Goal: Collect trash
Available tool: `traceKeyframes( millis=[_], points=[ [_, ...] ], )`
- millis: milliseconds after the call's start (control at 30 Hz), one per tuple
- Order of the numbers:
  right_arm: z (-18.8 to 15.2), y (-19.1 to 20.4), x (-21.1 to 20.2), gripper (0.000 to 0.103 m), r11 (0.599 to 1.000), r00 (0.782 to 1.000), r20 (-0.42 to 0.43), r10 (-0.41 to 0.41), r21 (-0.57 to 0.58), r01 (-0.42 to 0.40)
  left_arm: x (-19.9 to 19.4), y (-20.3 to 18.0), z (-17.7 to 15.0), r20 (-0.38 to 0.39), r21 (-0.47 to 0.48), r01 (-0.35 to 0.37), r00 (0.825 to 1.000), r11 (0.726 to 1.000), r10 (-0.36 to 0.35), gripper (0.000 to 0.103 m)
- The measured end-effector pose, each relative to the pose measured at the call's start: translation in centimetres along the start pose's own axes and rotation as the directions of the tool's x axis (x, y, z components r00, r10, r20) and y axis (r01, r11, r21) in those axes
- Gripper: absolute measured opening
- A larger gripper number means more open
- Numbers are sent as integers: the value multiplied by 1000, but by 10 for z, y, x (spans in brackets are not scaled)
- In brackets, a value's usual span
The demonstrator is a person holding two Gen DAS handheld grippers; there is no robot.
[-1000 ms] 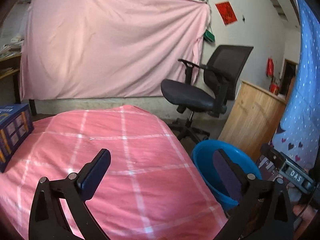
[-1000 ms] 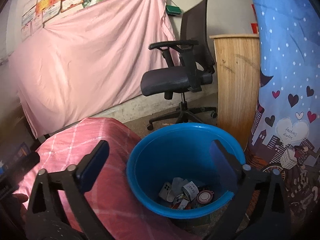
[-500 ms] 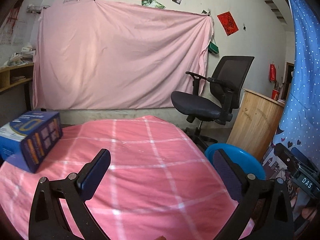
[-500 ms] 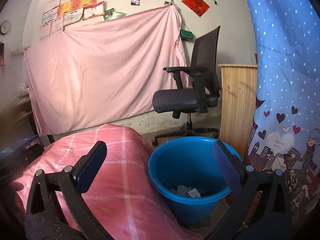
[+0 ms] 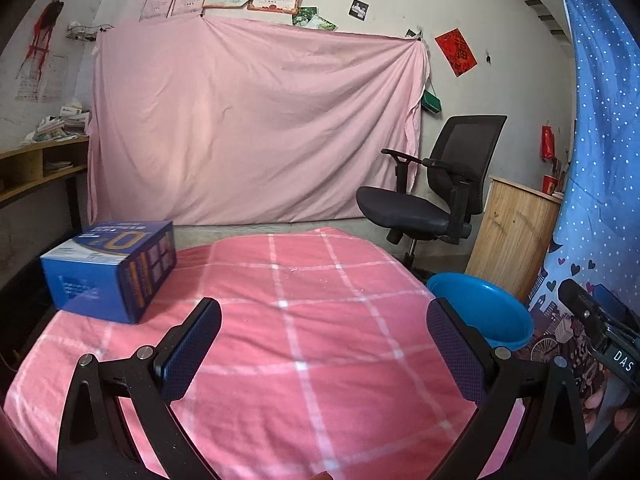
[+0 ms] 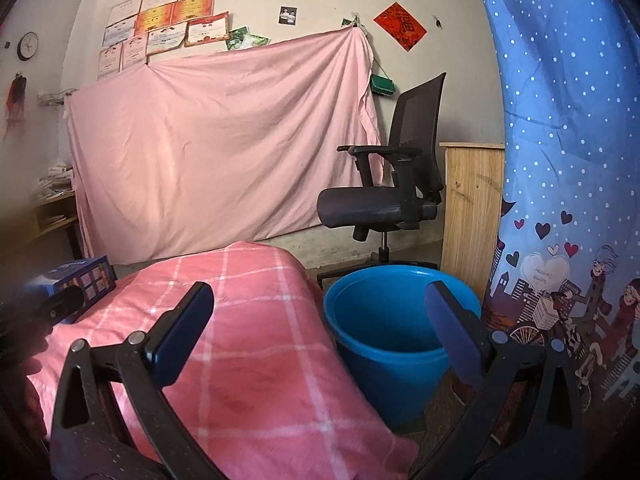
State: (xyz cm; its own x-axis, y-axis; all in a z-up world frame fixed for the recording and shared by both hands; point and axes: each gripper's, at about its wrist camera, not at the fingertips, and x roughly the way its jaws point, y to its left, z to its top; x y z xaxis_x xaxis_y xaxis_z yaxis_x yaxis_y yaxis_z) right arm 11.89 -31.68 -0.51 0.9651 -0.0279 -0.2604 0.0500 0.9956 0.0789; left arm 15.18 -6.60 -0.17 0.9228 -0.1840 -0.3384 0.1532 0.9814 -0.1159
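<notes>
Pink checked cloth tablecloth (image 5: 320,320) – soft, matt, lightly creased. Round blue plastic bin (image 6: 384,344) – smooth, slight sheen. Blue printed cardboard box (image 5: 108,272), glossy. Pale wooden cabinet (image 5: 512,236), matt grain. Black office chair (image 6: 400,184), mesh back, matt fabric seat. Fingers (image 5: 192,348) carry textured matt pads.

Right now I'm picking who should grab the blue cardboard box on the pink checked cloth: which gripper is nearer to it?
Left. The left gripper sits just right of the blue cardboard box; the right gripper faces the round blue plastic bin, box far left.
</notes>
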Motion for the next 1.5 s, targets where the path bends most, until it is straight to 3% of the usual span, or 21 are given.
traceKeyframes(
  millis=[767, 1033, 1500],
  points=[
    [-41, 49, -92, 103, 999, 999, 43, 33, -42, -31, -95, 16, -40, 86, 13, -43, 995, 999, 41, 101],
    [-46, 50, -112, 103, 999, 997, 77, 4, -42, 0, -114, 23, -50, 89, -2, -51, 995, 999, 51, 101],
    [-56, 63, -132, 103, 998, 998, 58, -2, -59, 5, -134, 20, -67, 86, 13, -73, 994, 997, 71, 101]
  ],
)
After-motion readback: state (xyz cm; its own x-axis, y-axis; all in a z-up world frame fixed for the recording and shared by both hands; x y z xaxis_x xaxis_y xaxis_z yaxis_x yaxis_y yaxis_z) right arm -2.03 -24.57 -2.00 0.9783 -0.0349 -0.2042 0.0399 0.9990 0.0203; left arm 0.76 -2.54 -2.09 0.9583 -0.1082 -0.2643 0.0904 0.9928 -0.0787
